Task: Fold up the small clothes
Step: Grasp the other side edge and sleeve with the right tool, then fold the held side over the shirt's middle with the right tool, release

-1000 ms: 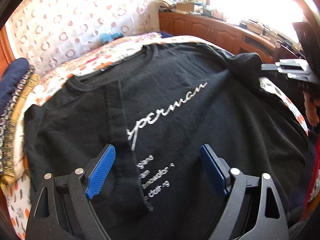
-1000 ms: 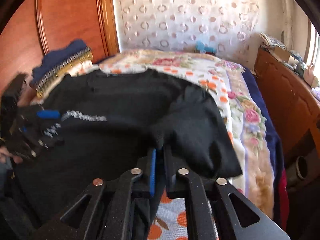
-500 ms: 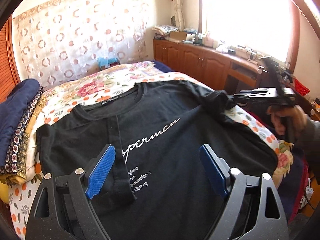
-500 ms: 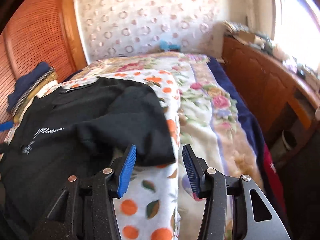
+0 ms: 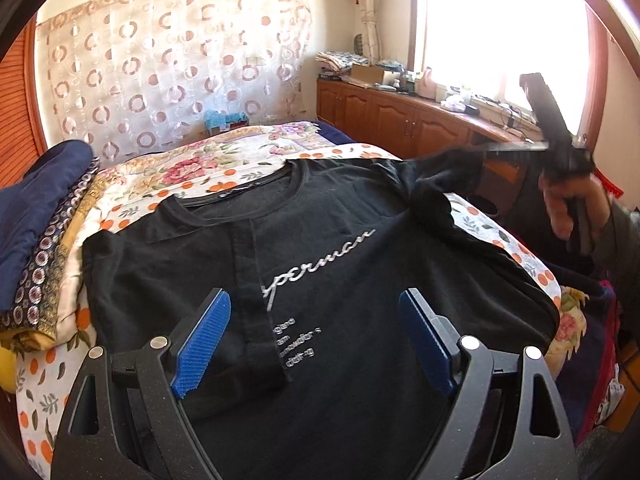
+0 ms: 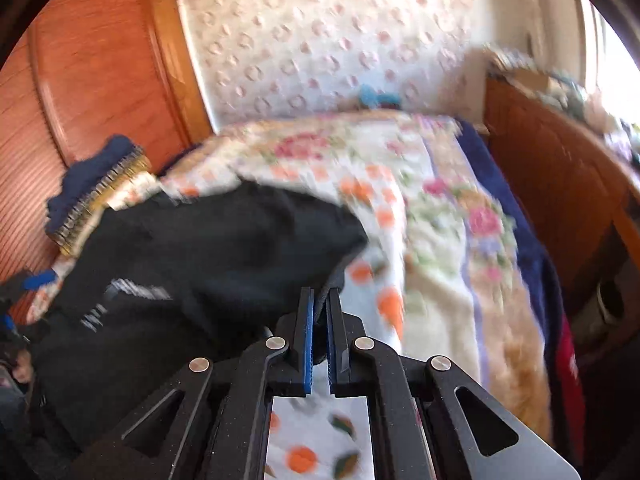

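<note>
While the black cotton T-shirt with white lettering lies spread on the floral-quilted bed, the left hand-held gripper hovers over it, jaws spread and empty; the right hand-held gripper, jaws just closed, pinches its sleeve edge.

My pads are blue; the T-shirt black with white lettering; the bedspread floral with orange dots.

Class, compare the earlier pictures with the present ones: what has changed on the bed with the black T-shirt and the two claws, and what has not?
The right claw, open half a second ago, has just closed on the T-shirt's sleeve and lifted it off the bedspread. The left claw stays wide open above the T-shirt, holding nothing; the folded pile is unmoved.
</note>
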The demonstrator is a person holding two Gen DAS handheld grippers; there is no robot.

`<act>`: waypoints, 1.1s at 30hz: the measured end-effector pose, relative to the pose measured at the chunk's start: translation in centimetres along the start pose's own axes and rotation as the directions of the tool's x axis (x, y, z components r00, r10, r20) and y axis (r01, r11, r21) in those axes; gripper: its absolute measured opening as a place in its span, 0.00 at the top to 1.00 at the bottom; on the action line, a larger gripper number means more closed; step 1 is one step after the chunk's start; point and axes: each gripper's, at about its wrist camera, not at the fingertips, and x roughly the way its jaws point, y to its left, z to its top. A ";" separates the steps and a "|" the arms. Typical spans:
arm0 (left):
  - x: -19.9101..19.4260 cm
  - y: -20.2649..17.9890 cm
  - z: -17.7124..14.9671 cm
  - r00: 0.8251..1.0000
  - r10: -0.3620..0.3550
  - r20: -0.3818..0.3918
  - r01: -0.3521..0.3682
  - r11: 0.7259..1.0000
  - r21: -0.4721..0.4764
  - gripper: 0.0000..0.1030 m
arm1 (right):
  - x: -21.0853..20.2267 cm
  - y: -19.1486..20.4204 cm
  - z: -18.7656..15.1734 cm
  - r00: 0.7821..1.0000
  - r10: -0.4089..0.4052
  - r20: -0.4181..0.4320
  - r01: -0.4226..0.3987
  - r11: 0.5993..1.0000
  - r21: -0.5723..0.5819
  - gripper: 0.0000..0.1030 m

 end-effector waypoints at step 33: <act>-0.5 4.3 -2.5 0.999 0.018 -0.026 -0.021 0.994 -0.109 0.16 | 5.8 6.4 0.4 0.979 0.118 -0.167 -0.122 0.992 -0.013 0.88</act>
